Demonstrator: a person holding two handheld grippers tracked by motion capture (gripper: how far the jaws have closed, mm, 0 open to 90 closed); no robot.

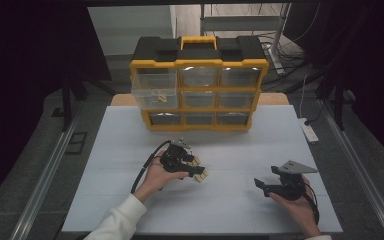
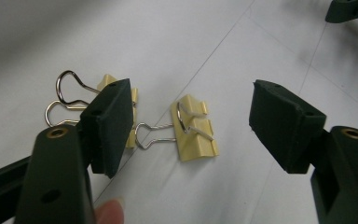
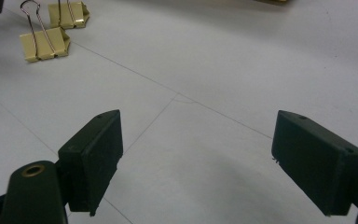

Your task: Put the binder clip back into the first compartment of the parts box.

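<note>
Two yellow binder clips lie on the white table [image 1: 230, 145] left of centre. In the left gripper view, one clip [image 2: 193, 133] rests flat between my open jaws with its wire handles folded. The other clip [image 2: 106, 84] is half hidden behind the left jaw. My left gripper [image 2: 195, 112] hovers just over them, touching neither, and in the high view it [image 1: 196, 167] covers part of the clips [image 1: 203, 176]. My right gripper [image 1: 265, 181] is held low at the front right, open and empty [image 3: 196, 149]. Both clips [image 3: 44, 44] lie far off at its upper left.
A yellow and black drawer organizer [image 1: 199, 82] stands at the back of the table. Its top-left clear drawer [image 1: 154, 90] is pulled out and holds something small and yellow. A white power strip [image 1: 310, 131] lies off the table's right edge.
</note>
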